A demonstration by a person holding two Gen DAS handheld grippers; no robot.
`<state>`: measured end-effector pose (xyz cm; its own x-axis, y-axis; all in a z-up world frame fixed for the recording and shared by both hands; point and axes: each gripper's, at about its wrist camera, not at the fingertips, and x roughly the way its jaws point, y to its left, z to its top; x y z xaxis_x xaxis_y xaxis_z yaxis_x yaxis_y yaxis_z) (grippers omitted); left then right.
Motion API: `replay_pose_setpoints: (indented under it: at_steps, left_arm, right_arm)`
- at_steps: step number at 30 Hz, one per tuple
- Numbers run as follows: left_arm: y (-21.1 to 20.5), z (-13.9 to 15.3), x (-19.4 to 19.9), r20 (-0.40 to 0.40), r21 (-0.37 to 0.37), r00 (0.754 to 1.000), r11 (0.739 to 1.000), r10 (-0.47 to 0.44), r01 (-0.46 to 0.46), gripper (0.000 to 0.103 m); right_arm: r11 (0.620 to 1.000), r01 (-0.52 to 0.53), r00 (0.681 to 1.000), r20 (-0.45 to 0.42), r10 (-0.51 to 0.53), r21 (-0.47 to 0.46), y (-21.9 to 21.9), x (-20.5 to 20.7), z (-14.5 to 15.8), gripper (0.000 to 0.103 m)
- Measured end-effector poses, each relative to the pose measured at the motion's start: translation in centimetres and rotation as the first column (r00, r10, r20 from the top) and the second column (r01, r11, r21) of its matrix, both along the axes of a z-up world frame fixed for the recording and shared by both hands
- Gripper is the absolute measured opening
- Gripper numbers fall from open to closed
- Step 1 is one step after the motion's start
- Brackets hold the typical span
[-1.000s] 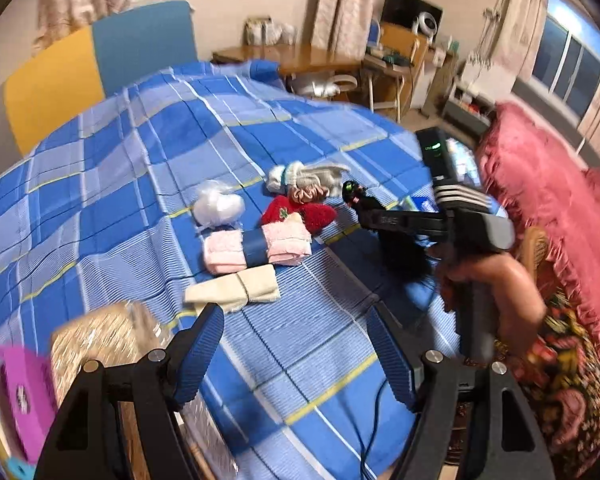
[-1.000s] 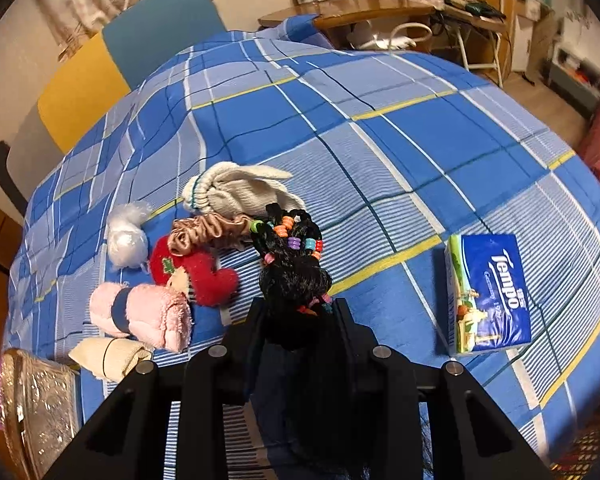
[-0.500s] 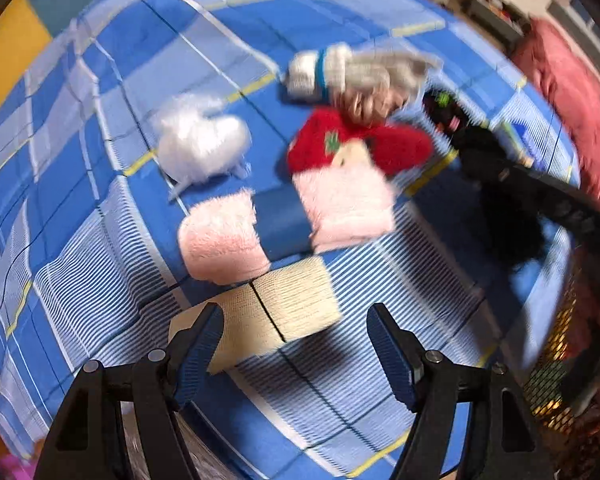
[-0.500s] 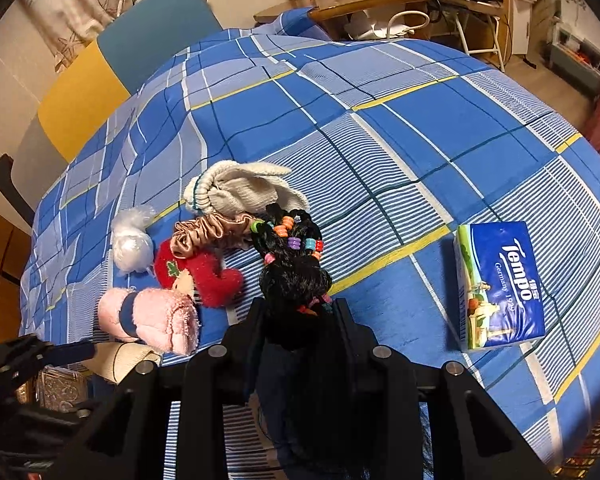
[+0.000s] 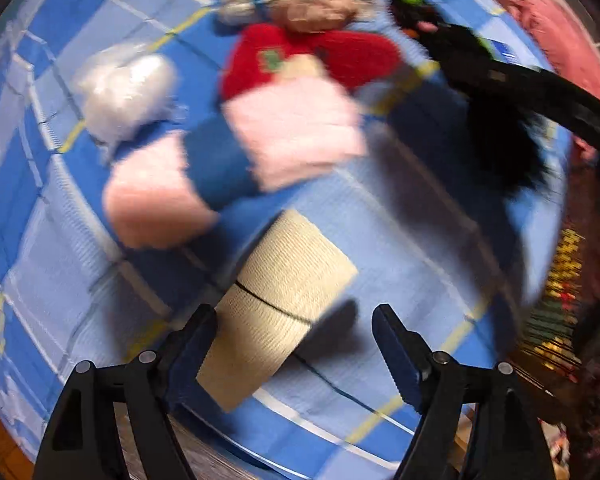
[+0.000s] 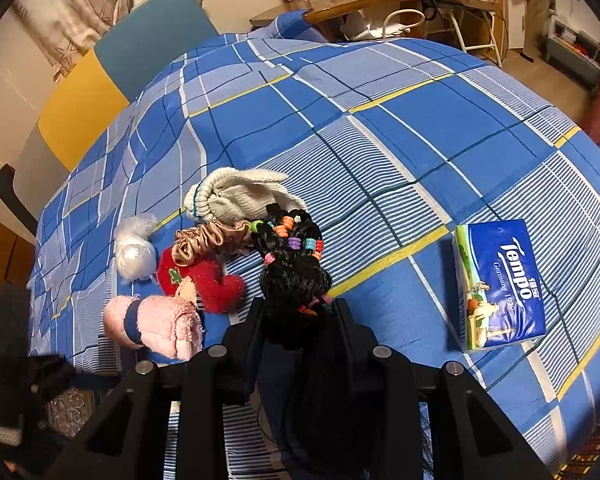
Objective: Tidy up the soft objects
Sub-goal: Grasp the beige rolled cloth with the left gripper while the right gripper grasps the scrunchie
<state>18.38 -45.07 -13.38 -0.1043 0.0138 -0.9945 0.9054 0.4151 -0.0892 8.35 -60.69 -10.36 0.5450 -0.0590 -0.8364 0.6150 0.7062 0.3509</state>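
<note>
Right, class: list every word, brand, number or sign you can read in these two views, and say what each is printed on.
"Tempo": large white brand name on the blue tissue pack lying on the checked bedspread.
"Germany 1929": smaller white line under the brand on the same pack.
Small white characters beside the brand: too small to read.
Left wrist view: motion-blurred, no readable text.

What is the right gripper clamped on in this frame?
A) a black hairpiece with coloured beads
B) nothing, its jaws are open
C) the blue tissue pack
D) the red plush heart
A: in the right wrist view the right gripper has its jaws shut on the black hairpiece, while the tissue pack and red plush heart lie apart on the bed.
</note>
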Motion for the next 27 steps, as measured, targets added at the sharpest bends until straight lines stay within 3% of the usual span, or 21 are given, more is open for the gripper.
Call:
replay_pose_setpoints:
  at_steps: [2,8,14,19,24,27]
  left_arm:
    - [0.0,0.6,-0.5,-0.01,-0.032,1.0,0.999,-0.01,0.01,0.081]
    - [-0.4,-0.5,-0.8,0.101,-0.033,0.995,0.999,-0.003,0.006,0.081]
    - [0.1,-2.3,-2.7,0.098,-0.008,0.995,1.0,-0.022,0.023,0.08]
    - [1.7,-1.7,-2.7,0.093,-0.046,0.992,0.995,0.089,-0.085,0.052]
    - [3.8,-1.6,-2.1,0.069,-0.075,0.982,0.982,0.176,-0.171,0.038]
    - [4.8,-1.4,-2.3,0.021,-0.119,0.974,0.968,0.226,-0.222,0.037]
  right_arm:
    - [1.0,0.004,1.0,0.002,-0.004,0.002,0.0,-0.1,0.0,0.033]
    - [1.0,0.004,1.0,0.006,-0.004,0.003,0.0,-0.1,0.0,0.033]
    - [1.0,0.009,1.0,0.006,-0.009,0.006,-0.1,-0.1,0.0,0.033]
    - [1.0,0.011,1.0,0.009,-0.011,0.007,-0.2,-0.2,0.0,0.033]
    - [1.0,0.018,1.0,0.005,-0.018,0.006,-0.3,-0.3,-0.1,0.033]
    - [1.0,0.022,1.0,0.01,-0.022,0.007,-0.5,-0.4,0.0,0.033]
